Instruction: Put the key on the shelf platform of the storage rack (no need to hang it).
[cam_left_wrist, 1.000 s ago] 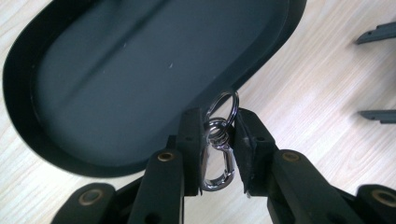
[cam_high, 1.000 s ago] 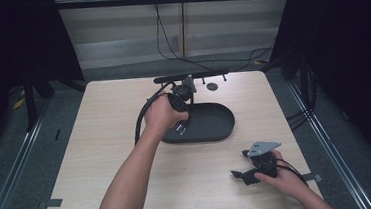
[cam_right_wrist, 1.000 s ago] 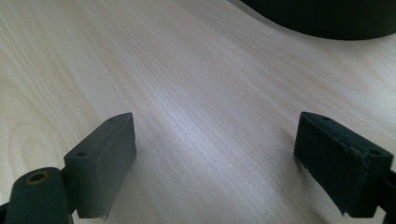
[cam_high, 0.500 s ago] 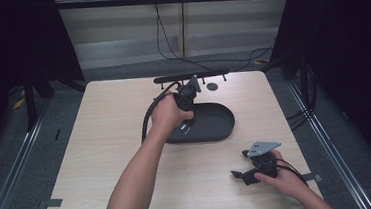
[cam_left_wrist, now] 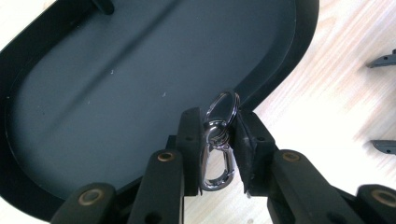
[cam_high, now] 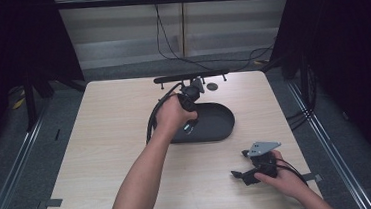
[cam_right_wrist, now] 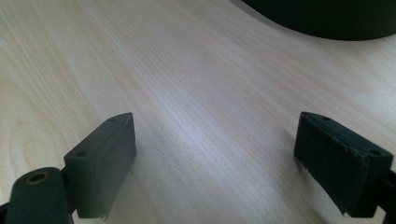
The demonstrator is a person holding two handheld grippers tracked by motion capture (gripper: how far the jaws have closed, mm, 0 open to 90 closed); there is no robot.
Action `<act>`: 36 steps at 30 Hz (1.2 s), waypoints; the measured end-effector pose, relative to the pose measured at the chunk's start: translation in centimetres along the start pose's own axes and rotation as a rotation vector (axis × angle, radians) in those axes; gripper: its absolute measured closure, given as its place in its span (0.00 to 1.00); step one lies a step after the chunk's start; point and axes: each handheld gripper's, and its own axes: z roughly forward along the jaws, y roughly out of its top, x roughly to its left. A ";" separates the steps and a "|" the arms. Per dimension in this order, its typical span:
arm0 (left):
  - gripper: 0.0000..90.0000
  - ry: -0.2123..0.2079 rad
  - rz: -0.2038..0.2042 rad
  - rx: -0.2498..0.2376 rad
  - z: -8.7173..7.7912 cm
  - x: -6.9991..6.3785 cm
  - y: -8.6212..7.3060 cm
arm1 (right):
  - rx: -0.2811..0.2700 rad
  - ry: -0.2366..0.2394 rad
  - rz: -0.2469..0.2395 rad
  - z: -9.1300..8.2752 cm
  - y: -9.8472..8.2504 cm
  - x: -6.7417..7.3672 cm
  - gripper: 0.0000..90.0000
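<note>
1. The left gripper (cam_left_wrist: 218, 140) hangs over the black oval tray (cam_left_wrist: 116, 88), its jaws clenched on a silver metal snap hook (cam_left_wrist: 217, 144), which stands upright between the pads with its oval ring poking above them.
2. In the high view the left hand (cam_high: 173, 114) holds that gripper (cam_high: 191, 95) over the tray's (cam_high: 220, 127) far-left end, near a long black bar (cam_high: 191, 76) at the table's far edge.
3. A small dark round object (cam_high: 212, 86), too small to identify, lies just beside the bar.
4. The right gripper (cam_high: 245, 175) sits low on the wooden table (cam_high: 106, 141) at the near right, held by the right hand (cam_high: 279, 177).
5. Its jaws stand wide apart and released, with bare wood (cam_right_wrist: 210, 116) between them and the tray's edge (cam_right_wrist: 327, 21) beyond.
</note>
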 end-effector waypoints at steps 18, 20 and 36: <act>0.81 0.009 -0.014 -0.001 1.5 0.0 0.3 | 0.000 0.006 -0.006 0.0 0.0 0.0 0.14; 0.81 0.007 -0.012 -0.005 1.7 0.0 0.3 | 0.000 0.005 -0.006 0.0 0.0 0.0 0.14; 0.81 0.032 -0.019 -0.024 3.4 0.7 0.0 | 0.000 0.006 -0.007 0.0 0.0 0.0 0.14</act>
